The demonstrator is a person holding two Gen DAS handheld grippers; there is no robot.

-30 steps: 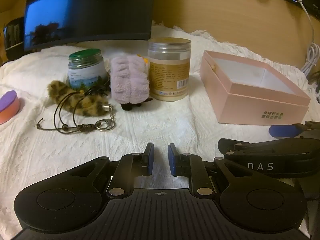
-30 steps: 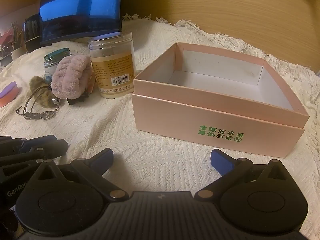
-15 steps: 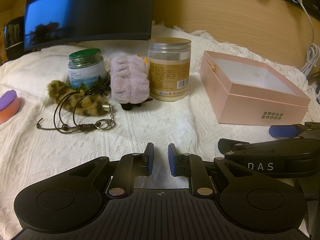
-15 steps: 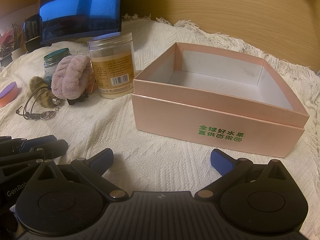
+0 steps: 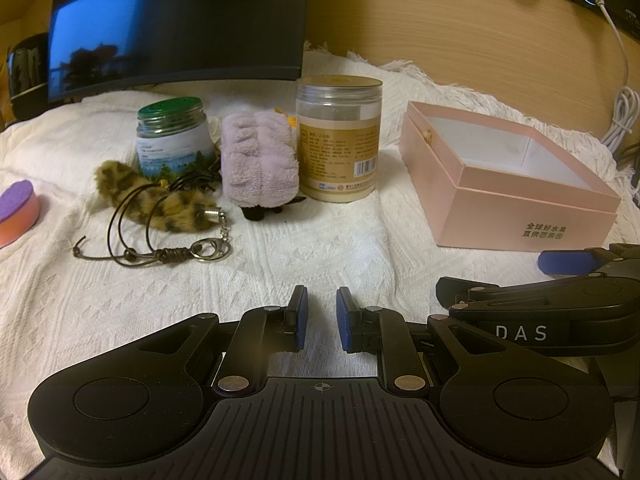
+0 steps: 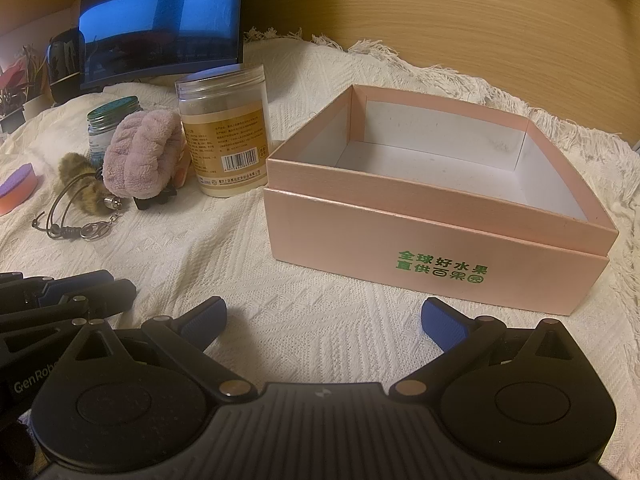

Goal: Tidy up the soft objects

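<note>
A lilac plush scrunchie (image 5: 260, 160) (image 6: 140, 156) stands on the white cloth between two jars. Left of it lies a leopard-fur keychain (image 5: 160, 200) (image 6: 86, 188) with a dark cord and a metal clasp. A purple and orange sponge (image 5: 16, 208) (image 6: 18, 188) lies at the far left. The open pink box (image 5: 520, 208) (image 6: 432, 248) sits to the right with nothing inside. My left gripper (image 5: 322, 316) hovers over bare cloth well short of the scrunchie, its jaws nearly together and holding nothing. My right gripper (image 6: 324, 320) stands wide open just before the box's front wall.
A green-lidded jar (image 5: 172, 140) and a taller clear jar (image 5: 338, 140) stand behind the soft things. A dark monitor (image 5: 180, 20) rises at the back. A white cable (image 5: 620, 112) hangs at the far right, against the wooden wall.
</note>
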